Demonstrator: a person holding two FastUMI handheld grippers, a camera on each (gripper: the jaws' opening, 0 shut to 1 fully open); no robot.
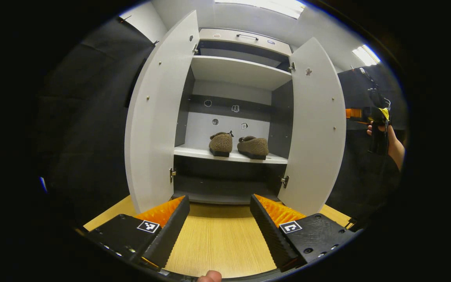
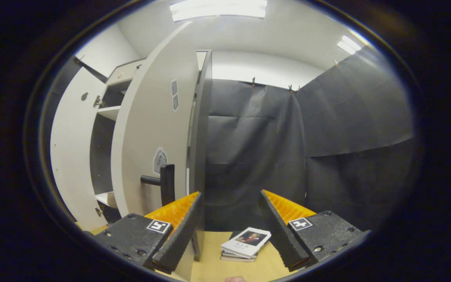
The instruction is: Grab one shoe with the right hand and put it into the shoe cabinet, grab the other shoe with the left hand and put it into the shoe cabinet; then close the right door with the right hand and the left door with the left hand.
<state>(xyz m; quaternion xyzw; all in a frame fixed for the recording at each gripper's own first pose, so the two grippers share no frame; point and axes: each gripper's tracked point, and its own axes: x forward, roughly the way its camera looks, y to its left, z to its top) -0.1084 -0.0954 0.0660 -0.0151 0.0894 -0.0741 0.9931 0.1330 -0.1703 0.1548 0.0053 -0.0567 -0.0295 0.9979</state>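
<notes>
Two brown fuzzy shoes, one (image 1: 221, 143) on the left and one (image 1: 253, 147) on the right, sit side by side on the lower shelf (image 1: 194, 152) of the white shoe cabinet (image 1: 241, 70). The left door (image 1: 159, 117) and the right door (image 1: 315, 129) both stand wide open. My left gripper (image 1: 219, 199) is open and empty, low over the table in front of the cabinet. My right gripper (image 2: 230, 194) is open too, beside the outer face of the right door (image 2: 151, 129), whose free edge (image 2: 200, 156) stands just inside its left finger. The black door handle (image 2: 163, 182) is close by.
A light wooden table (image 1: 217, 239) runs up to the cabinet. A small stack of books (image 2: 245, 243) lies on it to the right of the cabinet. A hand (image 1: 386, 135) holds the right gripper (image 1: 378, 113) beyond the right door. Black cloth walls surround the booth.
</notes>
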